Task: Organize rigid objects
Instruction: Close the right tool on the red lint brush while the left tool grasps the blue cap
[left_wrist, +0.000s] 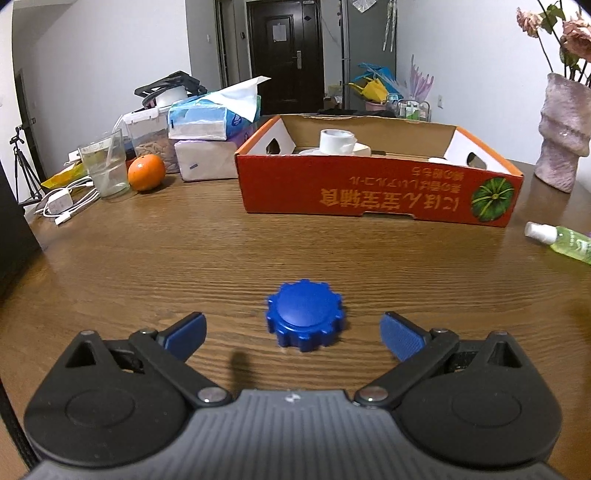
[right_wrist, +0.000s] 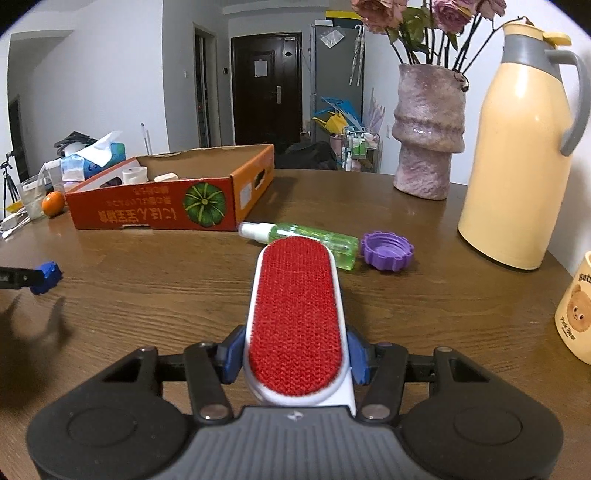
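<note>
The right gripper (right_wrist: 295, 360) has its jaws clamped on the near end of a lint brush (right_wrist: 297, 325). The blue pads press the brush's white sides, and its red face points up and reaches forward over the worktop (right_wrist: 147, 295). Just past the brush tip lies a green spray bottle (right_wrist: 314, 236) on its side, white cap to the left. A purple lid (right_wrist: 387, 252) rests close beside the bottle's right end, open side up.

The left gripper (left_wrist: 293, 334) holds its jaws wide apart and grips nothing. A blue lid (left_wrist: 306, 319) with a notched edge sits flat on the worktop between the two pads, slightly ahead of them and touching neither.

Farther back stands an orange cardboard box (left_wrist: 369, 188) with a pumpkin picture on its front wall. Inside it are a roll of white tape (left_wrist: 337, 142) and other white things too hidden to tell. Left of the box are an orange (left_wrist: 146, 172), a glass (left_wrist: 105, 170), white cables (left_wrist: 70, 206) and tissue packs (left_wrist: 210, 122). To its right stand a pink vase (right_wrist: 428, 129) with flowers and a cream thermos jug (right_wrist: 517, 147); a mug (right_wrist: 576, 314) with a bear print sits at the right edge.
</note>
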